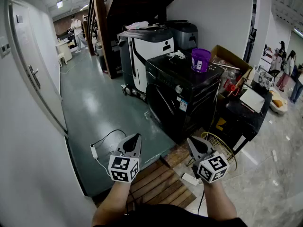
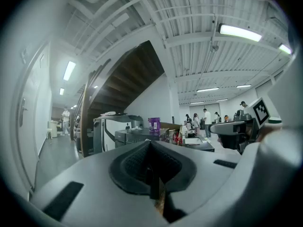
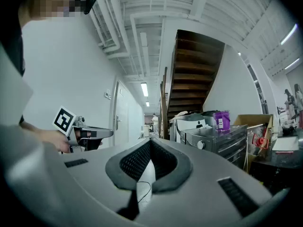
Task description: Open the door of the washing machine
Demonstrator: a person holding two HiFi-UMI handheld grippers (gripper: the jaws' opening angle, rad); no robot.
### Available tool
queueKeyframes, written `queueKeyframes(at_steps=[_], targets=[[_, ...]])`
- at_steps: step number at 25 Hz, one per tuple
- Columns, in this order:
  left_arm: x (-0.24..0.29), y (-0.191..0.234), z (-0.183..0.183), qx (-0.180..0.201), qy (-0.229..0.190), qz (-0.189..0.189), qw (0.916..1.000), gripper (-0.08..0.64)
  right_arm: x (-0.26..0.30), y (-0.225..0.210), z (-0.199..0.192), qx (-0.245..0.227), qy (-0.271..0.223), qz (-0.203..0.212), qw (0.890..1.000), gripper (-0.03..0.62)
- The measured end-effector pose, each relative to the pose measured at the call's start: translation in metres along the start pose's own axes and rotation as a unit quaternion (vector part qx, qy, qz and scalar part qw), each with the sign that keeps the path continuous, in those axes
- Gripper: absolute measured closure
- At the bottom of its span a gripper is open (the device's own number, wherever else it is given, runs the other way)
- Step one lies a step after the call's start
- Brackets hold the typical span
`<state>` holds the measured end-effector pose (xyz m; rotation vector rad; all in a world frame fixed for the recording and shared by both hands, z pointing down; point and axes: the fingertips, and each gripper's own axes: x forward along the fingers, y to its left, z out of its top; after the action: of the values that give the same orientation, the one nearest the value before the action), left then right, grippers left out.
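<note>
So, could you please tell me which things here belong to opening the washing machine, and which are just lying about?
Job: washing machine, left gripper, right gripper.
Lying about: purple bucket, cardboard box, white machine.

Open floor left of the washing machine
The green floor [image 1: 94, 103] runs open up to the washing machine [image 1: 182, 98]; a wire basket [image 1: 227, 143] and a black tabletop [image 1: 236, 110] crowd its right side.
</note>
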<state>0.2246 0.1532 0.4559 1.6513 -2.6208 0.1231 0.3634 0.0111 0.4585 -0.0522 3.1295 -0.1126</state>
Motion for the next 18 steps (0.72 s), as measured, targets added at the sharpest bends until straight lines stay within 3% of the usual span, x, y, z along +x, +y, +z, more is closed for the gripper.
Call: queueKeyframes(at_steps=[10,18], targets=[[0.002,-0.008,-0.007,-0.001,0.013,0.008,0.9999,0.543,-0.01,-0.009,0.002,-0.018,-0.006,-0.005,1.0,0.577],[0.005,-0.019,-0.01,0.004,0.023,-0.021,0.9995,0.54,-0.013,-0.005,0.01,-0.046,-0.017,-0.005,0.999,0.575]])
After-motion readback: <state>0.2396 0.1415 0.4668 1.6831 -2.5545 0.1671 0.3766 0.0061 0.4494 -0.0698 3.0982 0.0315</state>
